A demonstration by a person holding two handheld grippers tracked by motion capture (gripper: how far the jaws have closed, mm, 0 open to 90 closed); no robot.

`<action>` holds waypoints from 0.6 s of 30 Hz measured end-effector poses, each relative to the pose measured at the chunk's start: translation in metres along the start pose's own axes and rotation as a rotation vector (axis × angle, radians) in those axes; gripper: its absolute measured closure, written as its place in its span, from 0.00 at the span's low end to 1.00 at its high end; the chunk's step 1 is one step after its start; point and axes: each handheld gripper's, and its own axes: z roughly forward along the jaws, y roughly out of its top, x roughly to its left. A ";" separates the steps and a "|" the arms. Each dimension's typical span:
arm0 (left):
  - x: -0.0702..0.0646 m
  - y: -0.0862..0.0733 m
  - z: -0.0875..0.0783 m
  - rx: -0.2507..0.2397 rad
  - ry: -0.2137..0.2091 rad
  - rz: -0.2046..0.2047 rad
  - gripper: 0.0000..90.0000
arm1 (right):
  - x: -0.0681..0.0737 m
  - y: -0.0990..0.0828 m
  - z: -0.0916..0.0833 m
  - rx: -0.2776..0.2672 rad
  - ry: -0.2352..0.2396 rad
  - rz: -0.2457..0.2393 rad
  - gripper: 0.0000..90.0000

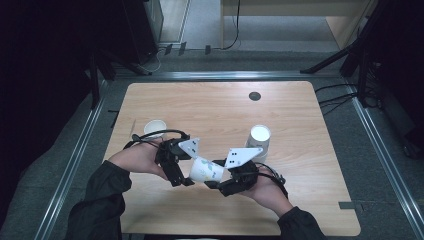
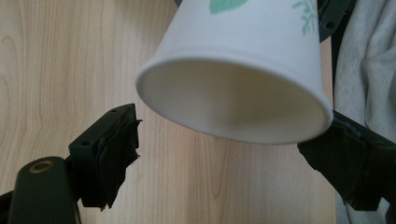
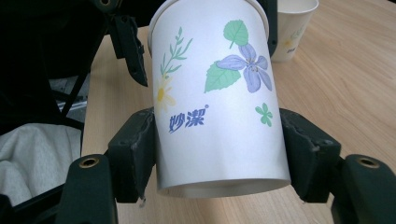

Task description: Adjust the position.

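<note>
Right tongs (image 3: 219, 154) clamp the cup (image 3: 217, 102) by its base above the table (image 1: 300, 110), left tongs (image 2: 219, 154) released around its rim, so a loose squeeze could let it slip.

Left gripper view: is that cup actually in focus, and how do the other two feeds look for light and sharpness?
Left gripper view: the paper cup is soft and near, the wood grain sharper; right gripper view: the cup print is crisp between the right tongs, with the far cup blurred; high view: the table is evenly lit, its surroundings dark, without glare.
</note>
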 end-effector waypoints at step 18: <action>0.006 -0.031 -0.008 -0.236 -0.048 -0.141 0.16 | -0.002 0.002 -0.022 -0.091 0.002 0.023 0.37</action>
